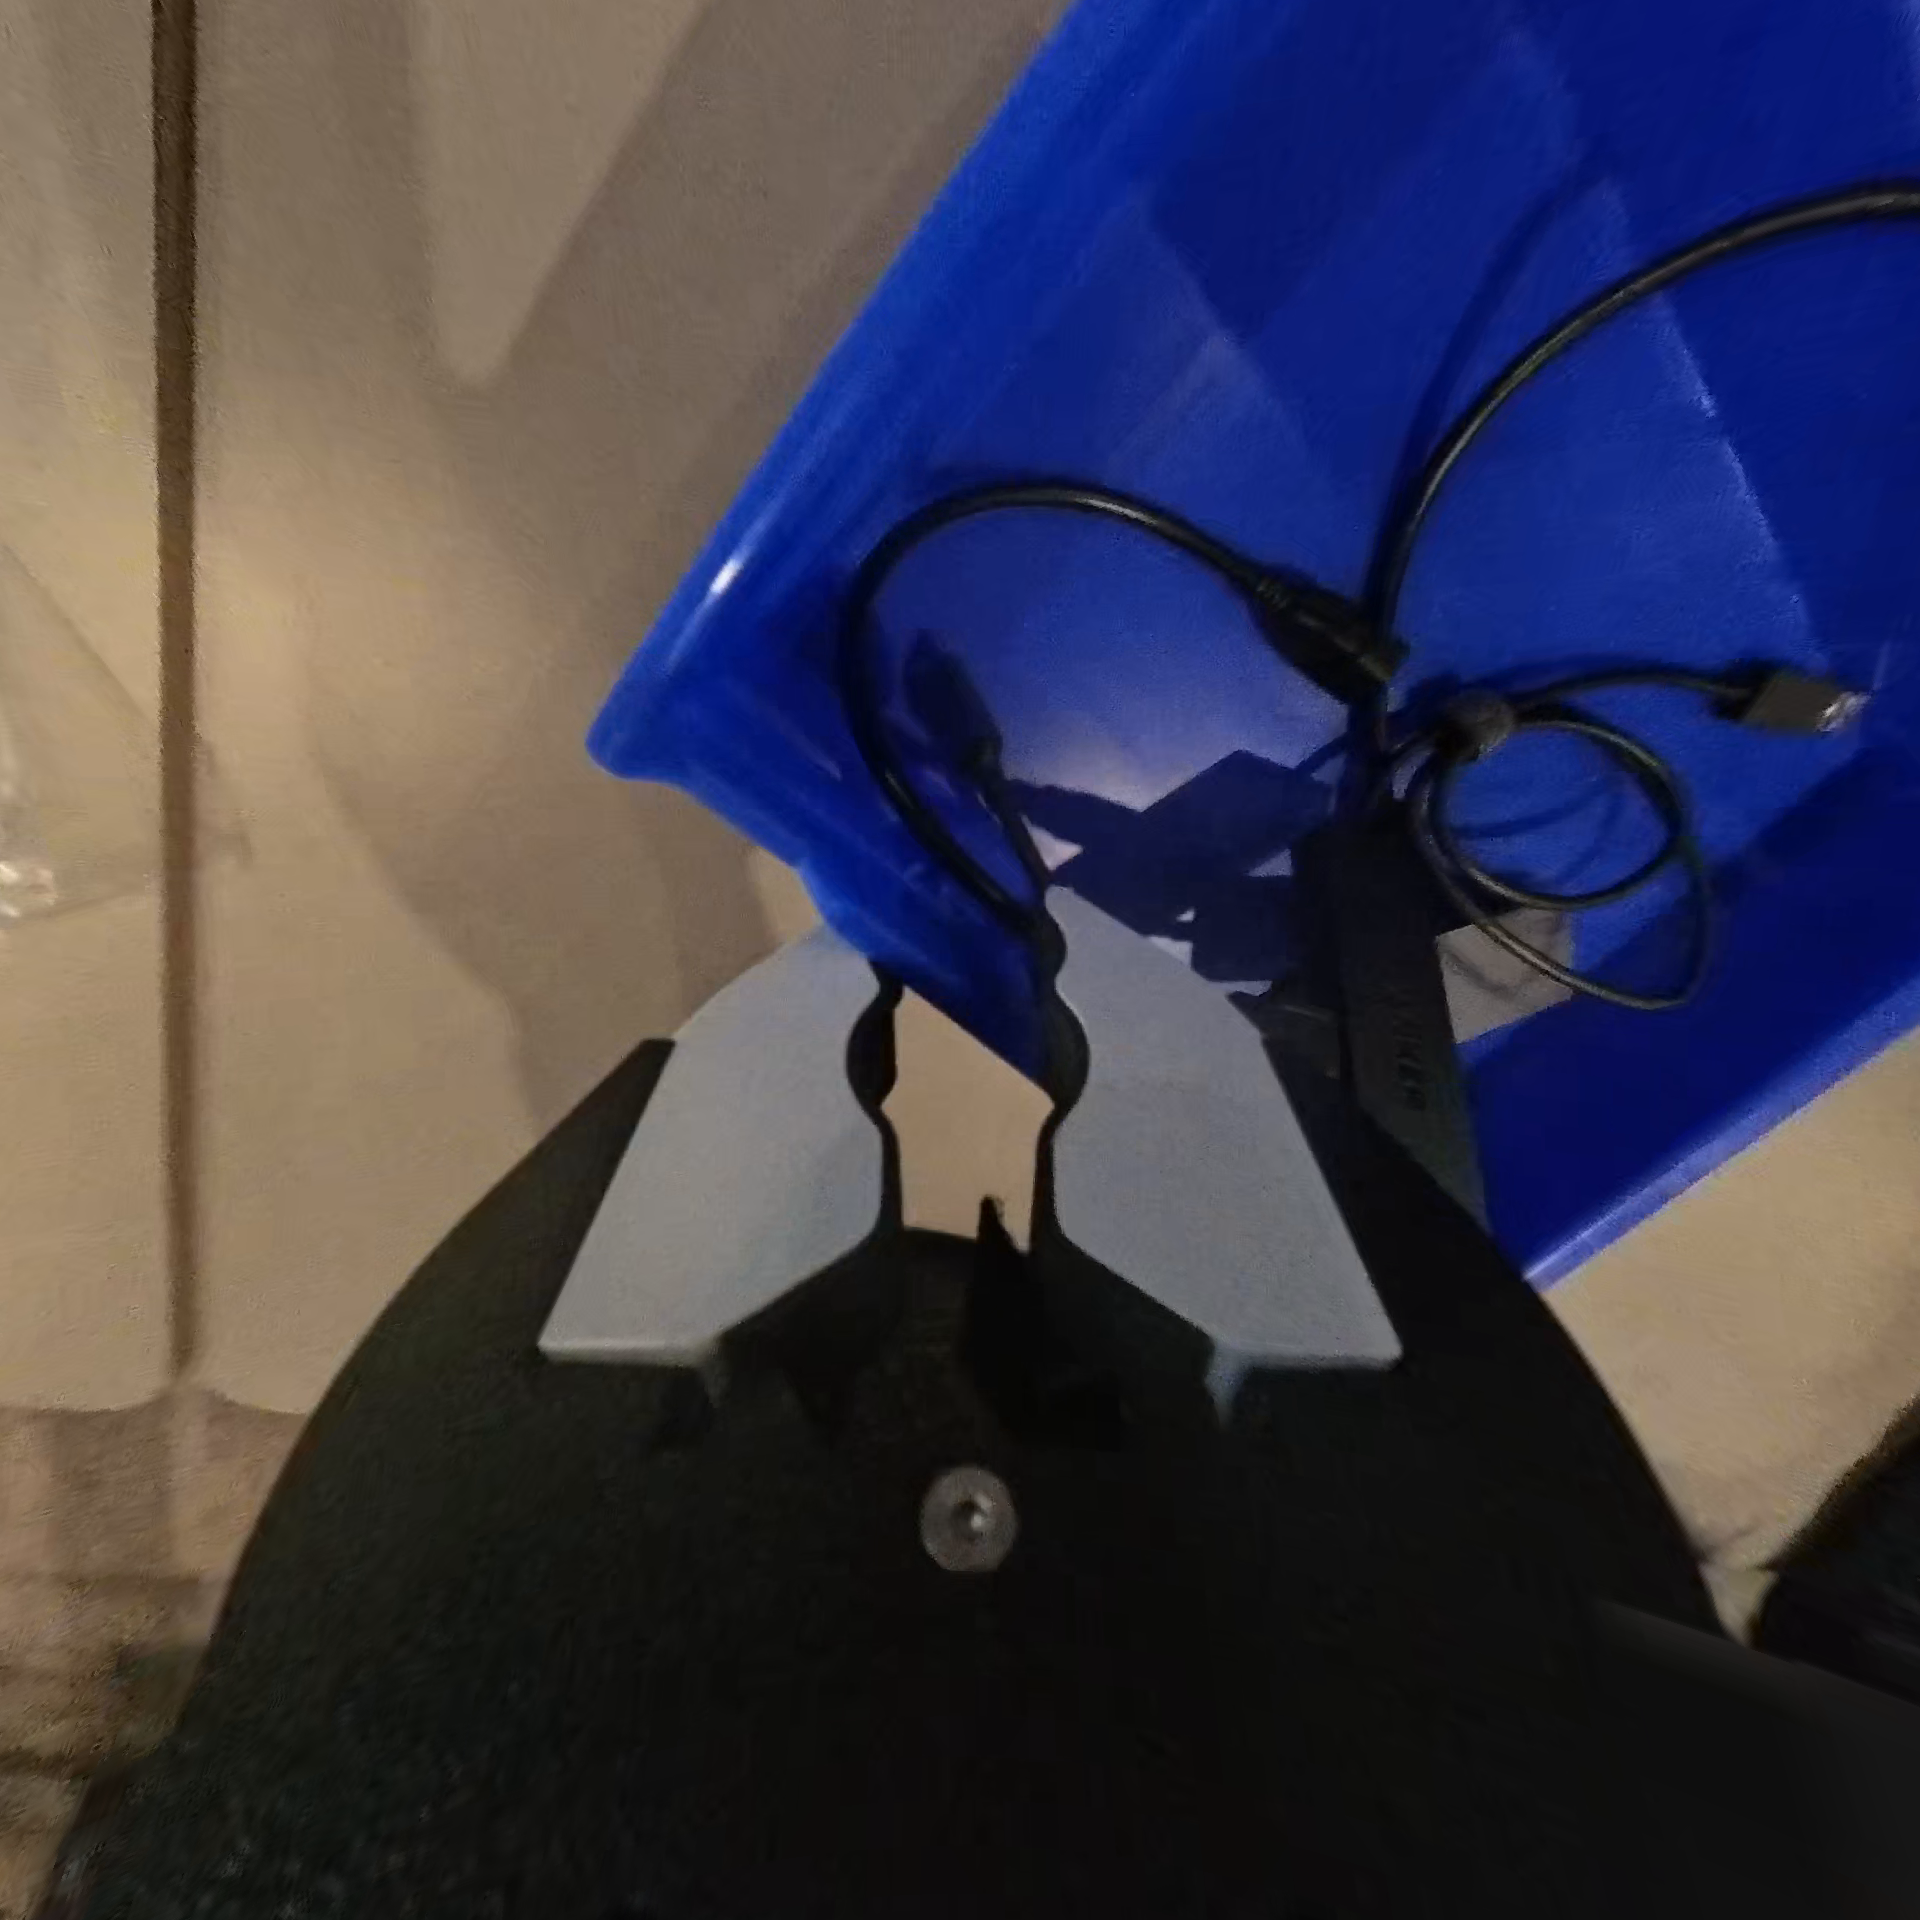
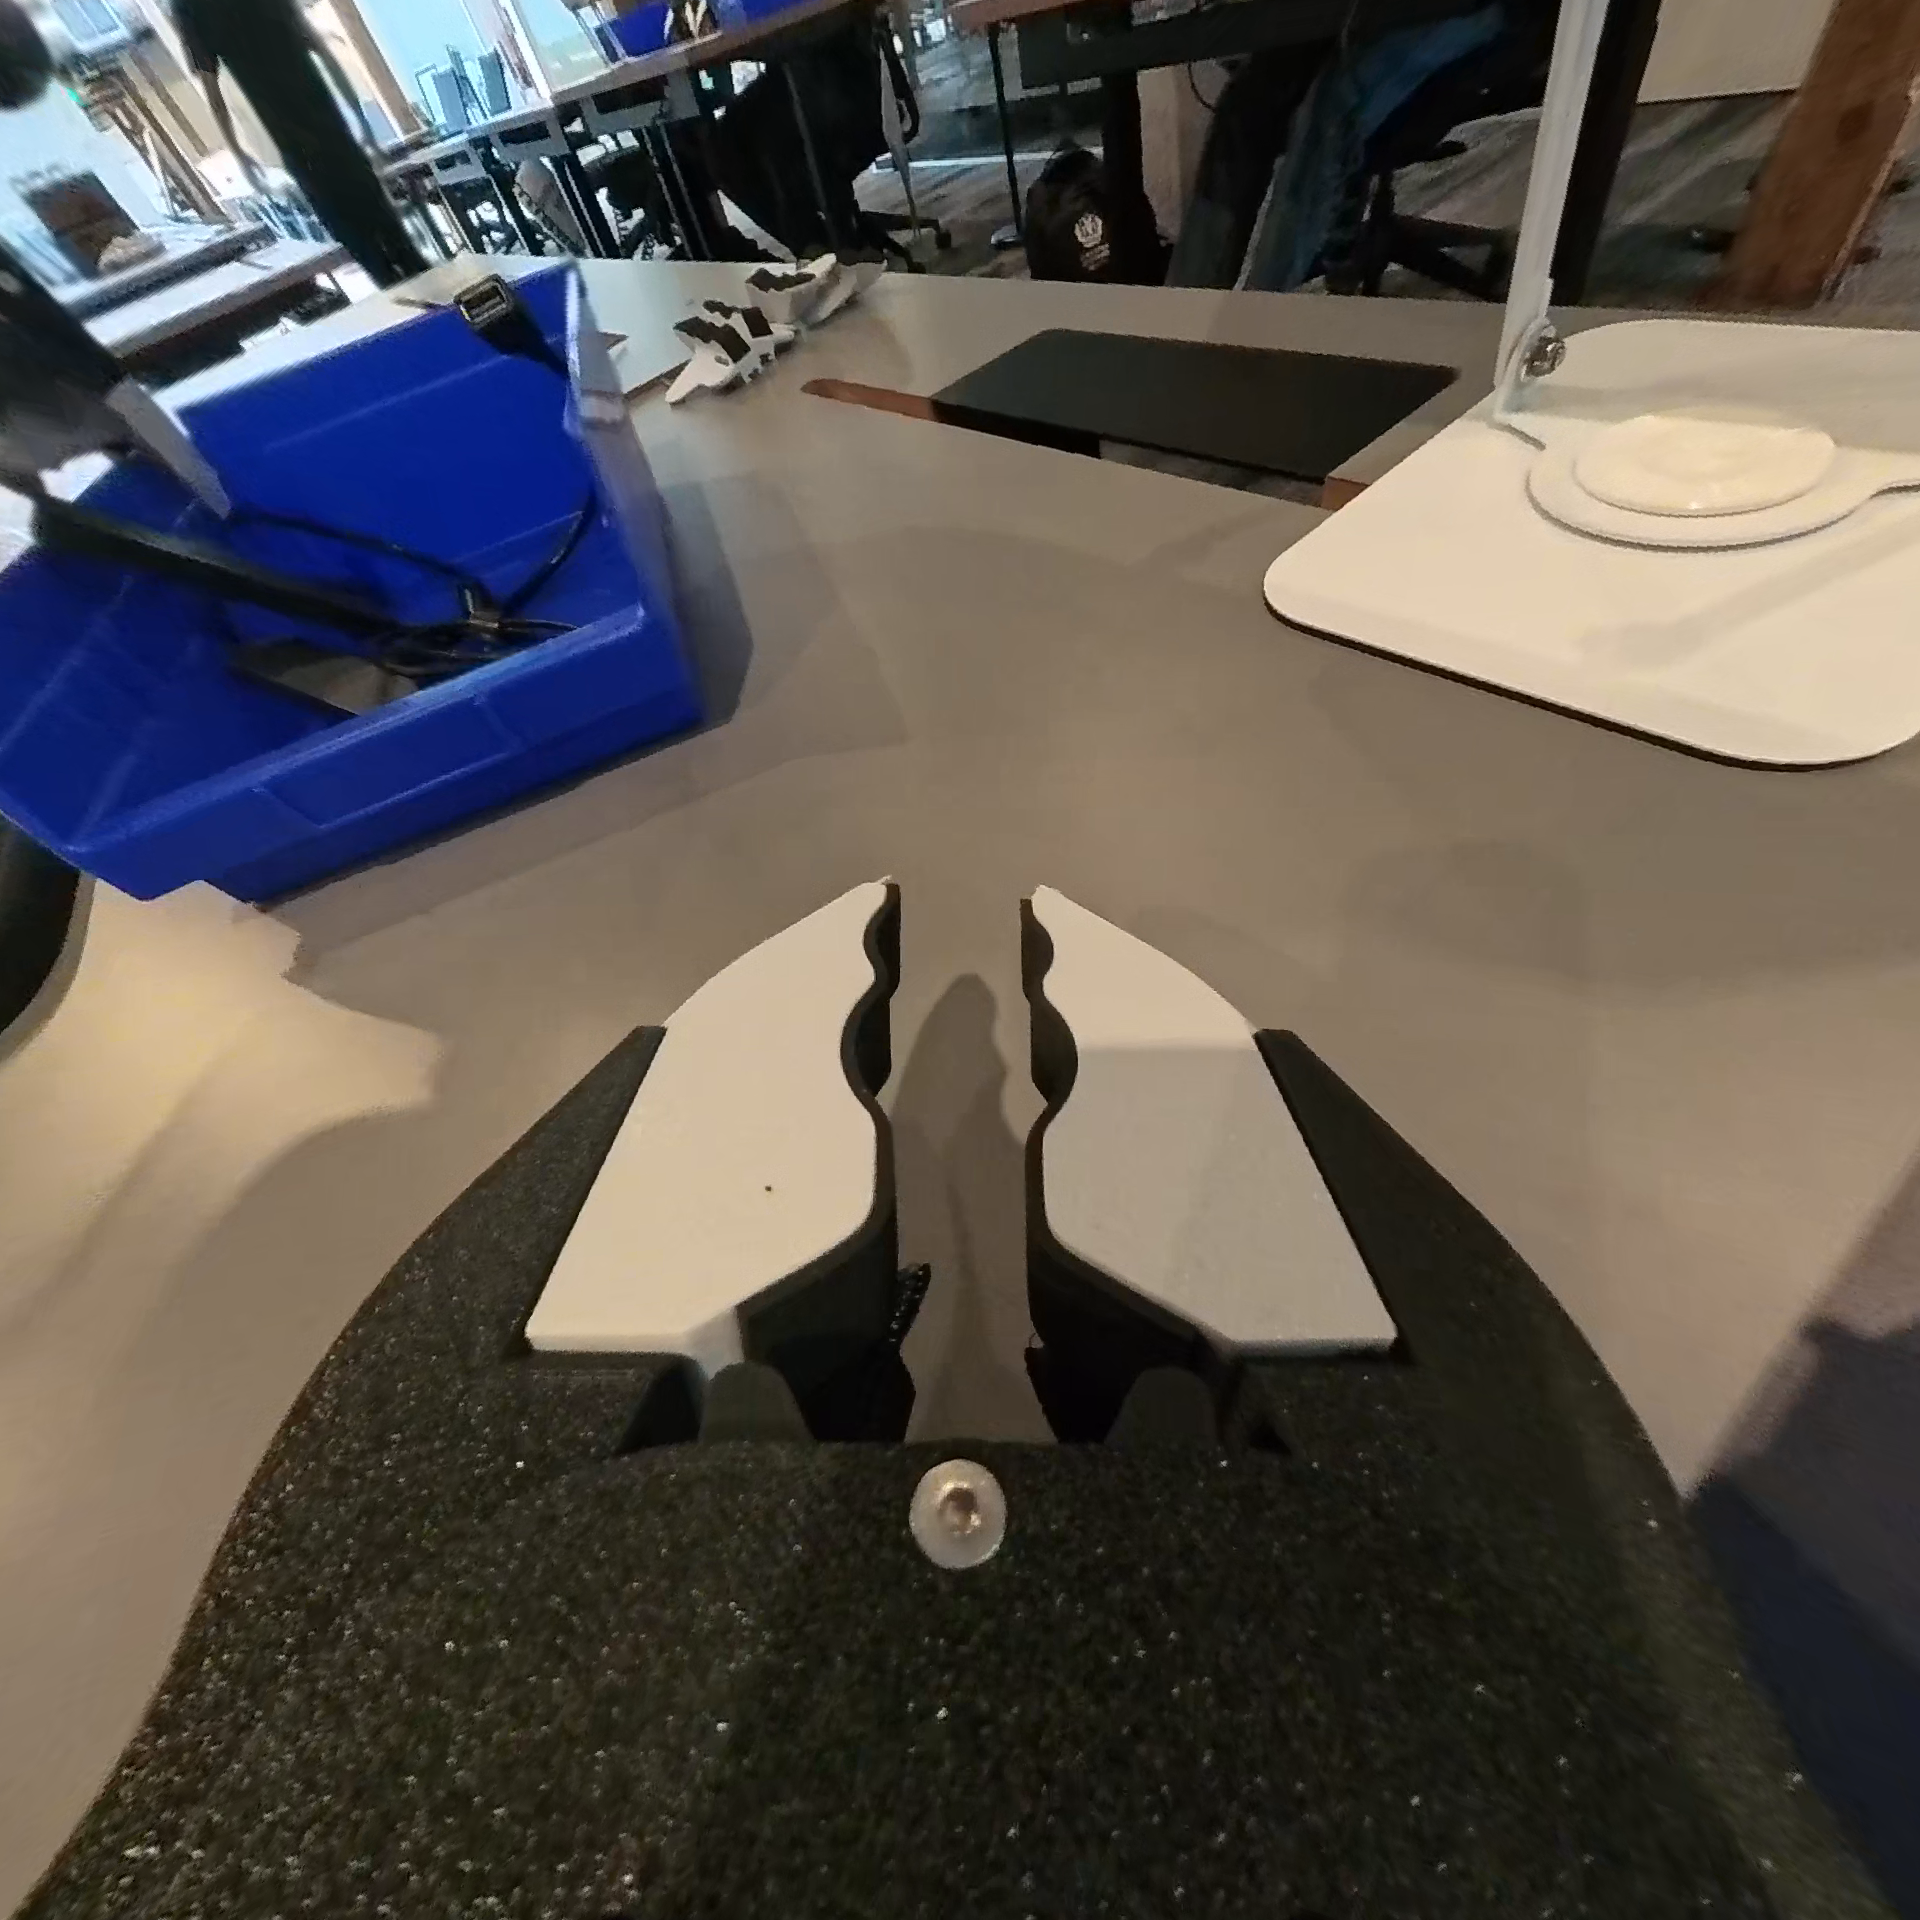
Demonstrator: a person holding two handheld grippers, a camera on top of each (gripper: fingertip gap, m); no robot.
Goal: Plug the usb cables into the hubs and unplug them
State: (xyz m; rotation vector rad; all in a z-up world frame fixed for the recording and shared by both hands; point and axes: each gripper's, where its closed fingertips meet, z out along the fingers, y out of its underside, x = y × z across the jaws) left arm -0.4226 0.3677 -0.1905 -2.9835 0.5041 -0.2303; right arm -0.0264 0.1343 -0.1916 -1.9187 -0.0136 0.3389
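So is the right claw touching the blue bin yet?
Apart. The right wrist view shows the right claw open over bare grey table, with a clear stretch of tabletop between its fingertips and the blue bin to the left.

An open-plan office or lab workroom. Beyond the smooth grey work table [image 2: 1039, 644], rows of long desks [image 2: 582, 114] with black wheeled office chairs [image 2: 1444, 197] recede toward bright windows. A black backpack [image 2: 1091, 213] sits on the carpeted floor just behind the table's far edge.
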